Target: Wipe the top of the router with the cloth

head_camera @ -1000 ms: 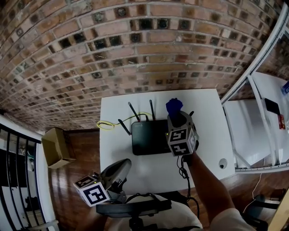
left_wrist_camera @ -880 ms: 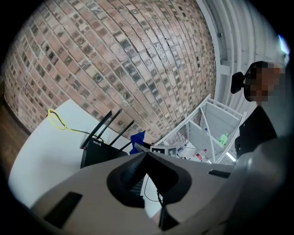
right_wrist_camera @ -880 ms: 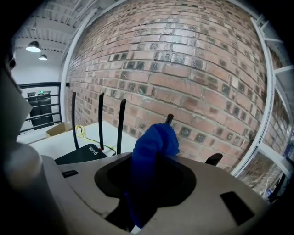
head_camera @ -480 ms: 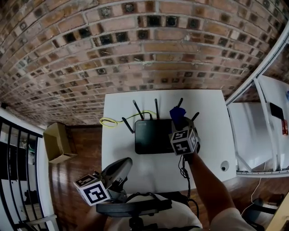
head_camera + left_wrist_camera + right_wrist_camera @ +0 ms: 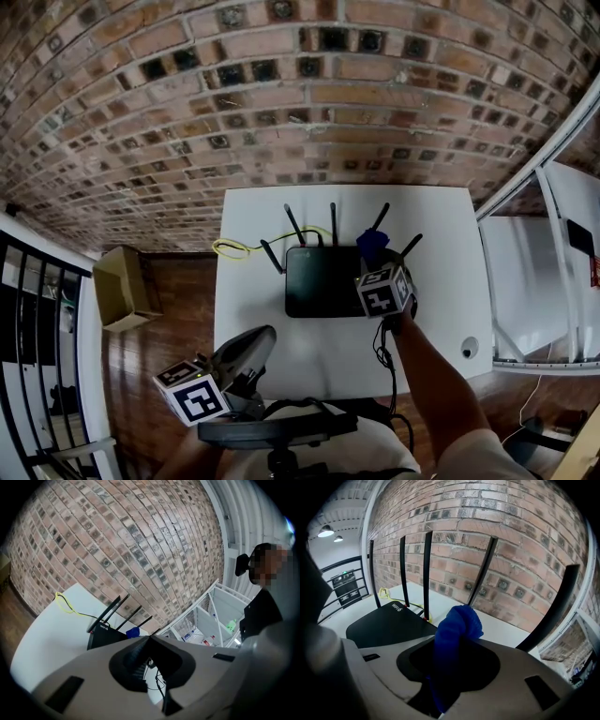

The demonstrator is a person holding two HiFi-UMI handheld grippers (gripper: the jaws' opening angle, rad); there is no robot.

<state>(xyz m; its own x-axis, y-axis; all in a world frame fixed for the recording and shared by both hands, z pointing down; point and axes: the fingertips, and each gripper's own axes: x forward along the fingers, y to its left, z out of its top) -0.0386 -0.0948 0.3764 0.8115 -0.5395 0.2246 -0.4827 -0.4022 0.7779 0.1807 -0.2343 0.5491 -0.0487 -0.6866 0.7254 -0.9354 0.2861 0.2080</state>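
A black router (image 5: 323, 281) with several upright antennas lies on the white table (image 5: 262, 328), near the brick wall. My right gripper (image 5: 374, 258) hovers over the router's right end, shut on a blue cloth (image 5: 371, 245). In the right gripper view the blue cloth (image 5: 454, 634) sticks up from between the jaws, with the router's top (image 5: 386, 625) to its left. My left gripper (image 5: 251, 345) stays low at the table's near left edge, its jaws closed on nothing; its own view shows the router (image 5: 105, 637) ahead.
A yellow cable (image 5: 234, 248) loops behind the router's left side. A brick wall (image 5: 281, 103) backs the table. A cardboard box (image 5: 122, 286) sits on the wooden floor at left. White shelving (image 5: 548, 272) stands to the right. A round grommet (image 5: 468, 352) marks the table's right front.
My right gripper has moved with the blue cloth toward the router's right end while the view shifted. The left gripper has stayed put.
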